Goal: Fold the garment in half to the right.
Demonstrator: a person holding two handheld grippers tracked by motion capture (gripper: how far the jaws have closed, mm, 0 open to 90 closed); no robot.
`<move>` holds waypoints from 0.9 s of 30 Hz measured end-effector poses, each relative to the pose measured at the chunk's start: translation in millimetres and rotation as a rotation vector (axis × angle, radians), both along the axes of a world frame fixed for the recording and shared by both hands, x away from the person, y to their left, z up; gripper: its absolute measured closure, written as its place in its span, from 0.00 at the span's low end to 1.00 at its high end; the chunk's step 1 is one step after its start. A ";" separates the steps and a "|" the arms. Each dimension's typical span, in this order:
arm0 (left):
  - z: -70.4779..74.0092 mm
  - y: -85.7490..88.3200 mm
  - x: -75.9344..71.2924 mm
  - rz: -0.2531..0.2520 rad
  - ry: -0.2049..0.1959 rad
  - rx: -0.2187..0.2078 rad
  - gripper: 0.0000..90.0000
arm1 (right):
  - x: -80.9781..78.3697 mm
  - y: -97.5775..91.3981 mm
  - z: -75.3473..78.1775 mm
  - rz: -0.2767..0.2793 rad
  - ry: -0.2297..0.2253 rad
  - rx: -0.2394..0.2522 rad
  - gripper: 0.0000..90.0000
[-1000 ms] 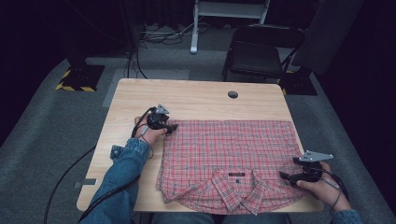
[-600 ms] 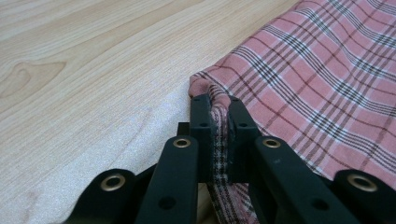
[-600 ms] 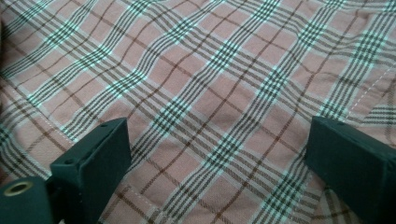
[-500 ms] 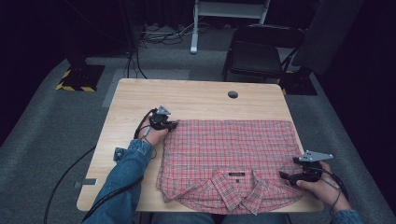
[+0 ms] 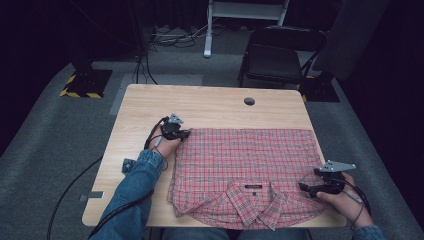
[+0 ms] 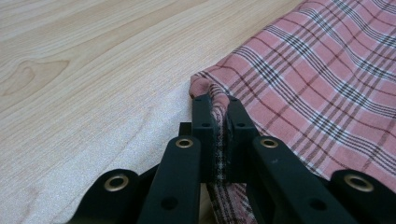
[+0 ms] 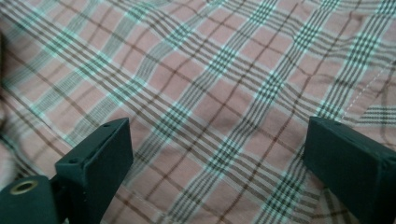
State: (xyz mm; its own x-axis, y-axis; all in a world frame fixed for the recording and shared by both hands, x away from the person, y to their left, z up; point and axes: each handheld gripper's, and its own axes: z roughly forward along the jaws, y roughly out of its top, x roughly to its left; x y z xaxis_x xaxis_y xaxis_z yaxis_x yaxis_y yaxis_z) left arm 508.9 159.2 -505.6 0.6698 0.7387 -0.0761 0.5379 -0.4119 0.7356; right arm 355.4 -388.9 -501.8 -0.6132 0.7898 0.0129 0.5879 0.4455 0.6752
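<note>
Red plaid shirt laid flat on the wooden table, collar toward the near edge, hem toward the far side, sleeves apparently tucked under so that the outline reads as a rough rectangle. Judged as partway through folding: side folds seemingly done, lengthwise fold not yet made.

Left gripper at the far left corner of the shirt, jaws having just been closing, now pinched on a ridge of plaid fabric at that corner, as confirmed in the left gripper view. Corner not yet lifted; cloth still resting on the tabletop.

Right gripper at the near right edge beside the collar, jaws standing wide apart over flat fabric, nothing clamped, per the right gripper view.

Remaining, by judgement: grip on the right side to be taken, then shirt folded over and squared up.
</note>
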 end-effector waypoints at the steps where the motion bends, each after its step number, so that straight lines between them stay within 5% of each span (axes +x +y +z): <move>1: 0.0 0.2 0.1 -0.001 0.001 -0.001 0.95 | -0.4 1.4 1.7 0.002 0.000 0.003 0.09; 14: -0.4 0.6 0.8 0.005 0.006 -0.015 0.95 | -1.0 30.3 43.0 0.037 -0.095 0.042 0.10; 27: -0.3 0.7 0.8 0.003 0.008 -0.014 0.94 | 1.6 63.9 82.0 0.094 -0.133 0.048 0.11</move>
State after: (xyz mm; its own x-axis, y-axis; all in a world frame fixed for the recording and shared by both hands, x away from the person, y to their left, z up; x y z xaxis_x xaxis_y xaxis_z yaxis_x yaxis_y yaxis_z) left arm 509.7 160.0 -506.0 0.6666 0.7398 -0.0915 0.5451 -0.4001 0.7367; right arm 357.0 -325.0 -419.8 -0.6834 0.7291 -0.0375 0.4487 0.4600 0.7662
